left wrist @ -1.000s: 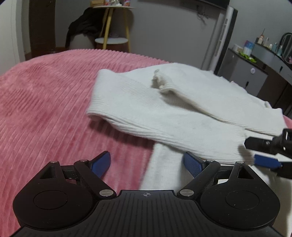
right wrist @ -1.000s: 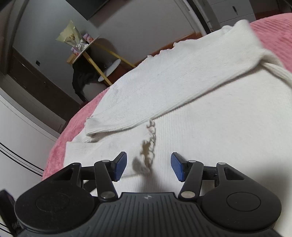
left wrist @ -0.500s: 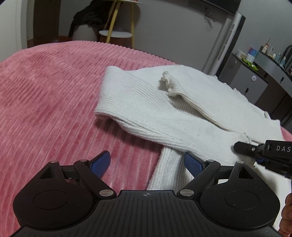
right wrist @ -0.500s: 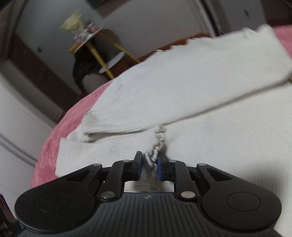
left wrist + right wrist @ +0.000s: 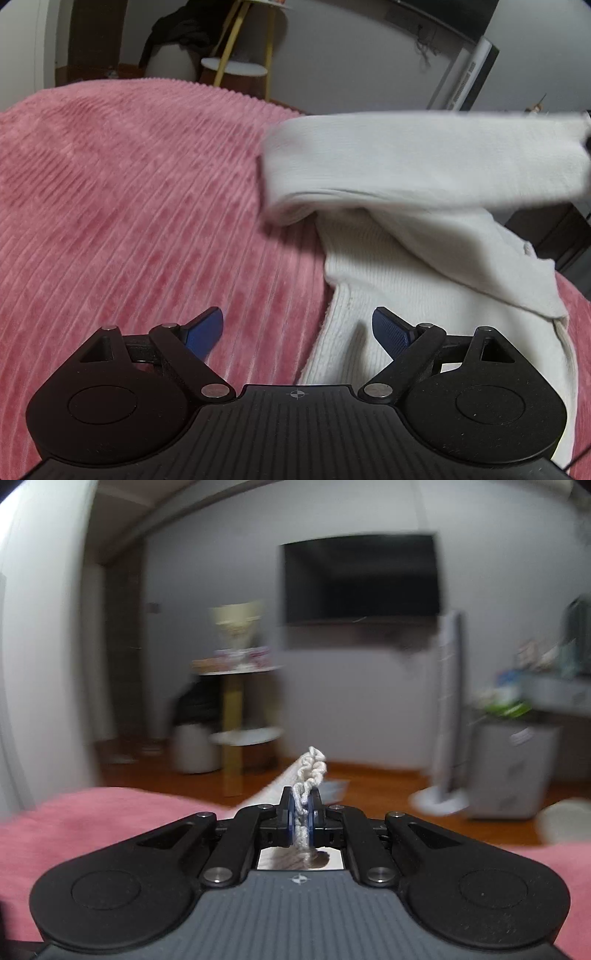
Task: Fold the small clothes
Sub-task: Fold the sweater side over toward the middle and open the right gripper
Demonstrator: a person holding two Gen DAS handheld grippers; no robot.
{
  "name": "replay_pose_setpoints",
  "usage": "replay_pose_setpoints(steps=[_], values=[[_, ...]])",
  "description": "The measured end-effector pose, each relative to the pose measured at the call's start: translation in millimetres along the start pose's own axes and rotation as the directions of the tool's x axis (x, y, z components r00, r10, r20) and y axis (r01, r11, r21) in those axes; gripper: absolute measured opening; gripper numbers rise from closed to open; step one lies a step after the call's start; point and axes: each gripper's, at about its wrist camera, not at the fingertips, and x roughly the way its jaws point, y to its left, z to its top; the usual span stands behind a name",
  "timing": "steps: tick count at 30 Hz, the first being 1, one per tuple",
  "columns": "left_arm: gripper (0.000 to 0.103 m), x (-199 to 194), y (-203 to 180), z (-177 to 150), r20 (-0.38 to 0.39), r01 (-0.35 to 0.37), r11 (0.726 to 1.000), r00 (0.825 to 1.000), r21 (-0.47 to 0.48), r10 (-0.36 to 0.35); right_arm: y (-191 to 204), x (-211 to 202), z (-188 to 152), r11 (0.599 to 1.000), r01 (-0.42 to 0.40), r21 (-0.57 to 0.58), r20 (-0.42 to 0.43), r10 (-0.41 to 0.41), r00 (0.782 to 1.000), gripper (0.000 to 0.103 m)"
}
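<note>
A white knit sweater [image 5: 406, 266] lies on the pink ribbed bedspread [image 5: 129, 206]. One of its sleeves [image 5: 424, 162] is lifted off the bed and stretches to the right, blurred. My left gripper [image 5: 297, 326] is open and empty, low over the sweater's left edge. My right gripper [image 5: 303, 812] is shut on the sleeve's frilly cuff [image 5: 312, 766], which sticks up between the blue pads. The right wrist view looks level across the room, above the bedspread [image 5: 92, 827].
Beyond the bed stand a yellow-legged side table [image 5: 240, 70] with dark clothes beside it, a wall TV [image 5: 362, 579], a white tower fan [image 5: 447, 716] and a grey cabinet [image 5: 513, 768] on a wooden floor.
My right gripper closed on the sleeve cuff and lifted it off the bed, tilting up to face the room. The sleeve now hangs stretched in the air. My left gripper stayed open.
</note>
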Motion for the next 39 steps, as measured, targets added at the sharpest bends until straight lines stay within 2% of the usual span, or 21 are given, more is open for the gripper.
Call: replay_pose_setpoints(steps=[3, 6, 9, 10, 12, 15, 18, 19, 23, 26, 27, 29, 31, 39], values=[[0.091, 3.7, -2.8, -2.3, -0.011, -0.010, 1.000, 1.000, 0.023, 0.010, -32.0, 18.0, -22.8, 0.994, 0.107, 0.013, -0.085, -0.106, 0.991, 0.006], [0.091, 5.8, -7.2, -4.3, -0.010, -0.024, 0.999, 1.000, 0.048, 0.025, -65.6, 38.8, -54.7, 0.983, 0.148, 0.105, -0.213, -0.123, 0.969, 0.007], [0.091, 6.1, -9.7, -5.4, -0.005, -0.030, 0.998, 1.000, 0.061, 0.030, -90.3, 58.1, -82.7, 0.965, 0.158, 0.210, -0.319, -0.085, 0.944, 0.008], [0.091, 6.0, -9.9, -5.7, -0.003, -0.027, 0.998, 1.000, 0.061, 0.027, -97.8, 62.5, -90.2, 0.954, 0.159, 0.253, -0.341, -0.066, 0.938, 0.013], [0.091, 6.2, -9.9, -6.0, 0.001, -0.025, 0.998, 1.000, 0.058, 0.025, -109.3, 69.0, -104.0, 0.931, 0.168, 0.324, -0.377, -0.036, 0.926, 0.014], [0.092, 7.5, -10.9, -6.9, 0.002, -0.029, 0.997, 1.000, 0.065, 0.029, -120.4, 76.2, -117.0, 0.907, 0.150, 0.394, -0.397, 0.020, 0.918, 0.016], [0.093, 8.4, -12.9, -7.3, 0.003, -0.032, 0.997, 0.999, 0.074, 0.032, -124.7, 75.5, -122.6, 0.891, 0.123, 0.438, -0.384, 0.061, 0.921, 0.014], [0.093, 8.7, -12.9, -7.3, 0.003, -0.031, 0.997, 1.000, 0.074, 0.031, -126.2, 73.9, -125.2, 0.893, 0.115, 0.435, -0.380, 0.067, 0.923, 0.009], [0.093, 8.4, -11.5, -6.2, 0.003, -0.025, 0.998, 1.000, 0.062, 0.025, -112.1, 71.4, -116.9, 0.932, 0.119, 0.343, -0.361, 0.014, 0.932, 0.006], [0.093, 7.0, -9.7, -5.4, 0.004, -0.016, 0.999, 1.000, 0.050, 0.016, -99.3, 56.8, -95.7, 0.961, 0.163, 0.225, -0.305, -0.090, 0.948, 0.005], [0.093, 6.8, -9.2, -5.4, 0.005, -0.015, 0.999, 1.000, 0.047, 0.014, -94.3, 52.9, -88.2, 0.968, 0.202, 0.149, -0.273, -0.156, 0.949, 0.005], [0.093, 6.8, -8.9, -5.3, 0.006, -0.013, 0.999, 1.000, 0.045, 0.013, -88.9, 47.2, -77.7, 0.957, 0.291, 0.010, -0.207, -0.283, 0.937, 0.005], [0.093, 6.9, -9.6, -5.6, 0.007, -0.012, 0.999, 1.000, 0.048, 0.011, -96.8, 44.6, -72.5, 0.939, 0.344, -0.017, -0.188, -0.341, 0.921, 0.005], [0.093, 7.1, -11.6, -7.1, 0.008, -0.014, 0.998, 1.000, 0.064, 0.014, -112.7, 58.2, -92.2, 0.922, 0.385, -0.037, -0.275, -0.380, 0.883, 0.005]])
